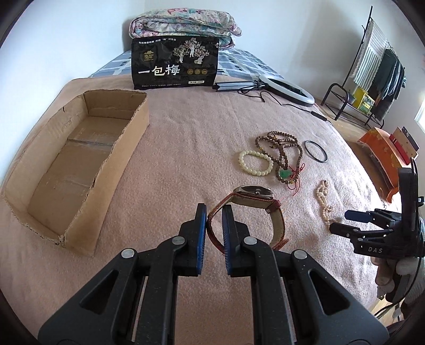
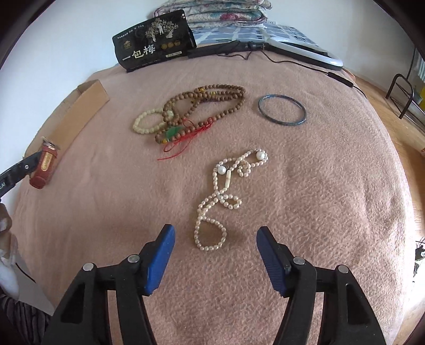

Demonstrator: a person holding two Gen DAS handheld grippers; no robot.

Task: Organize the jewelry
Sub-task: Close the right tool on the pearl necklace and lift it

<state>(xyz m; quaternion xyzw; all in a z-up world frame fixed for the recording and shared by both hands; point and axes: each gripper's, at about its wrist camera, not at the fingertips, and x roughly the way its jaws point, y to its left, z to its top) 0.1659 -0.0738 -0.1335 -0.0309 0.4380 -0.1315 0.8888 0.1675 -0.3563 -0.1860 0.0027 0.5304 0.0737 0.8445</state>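
My left gripper (image 1: pixel 214 212) is shut on the red woven strap of a wristwatch (image 1: pixel 252 195), which hangs lifted above the pink blanket. The right wrist view shows that watch (image 2: pixel 45 167) at the far left. My right gripper (image 2: pixel 215 231) is open, its blue pads on either side of the near loop of a pearl necklace (image 2: pixel 225 183) without touching it. In the left wrist view the right gripper (image 1: pixel 340 221) hovers at the near end of the pearl necklace (image 1: pixel 322 196). An open cardboard box (image 1: pixel 117 169) stands at the left with nothing in it.
Beyond the pearls lie a brown bead necklace (image 2: pixel 212 106) with a green pendant, a cream bead bracelet (image 2: pixel 143 122) and a dark bangle (image 2: pixel 260 106). A black snack bag (image 1: pixel 175 62), a ring light (image 1: pixel 287 89) and a folded quilt (image 1: pixel 183 24) sit at the back.
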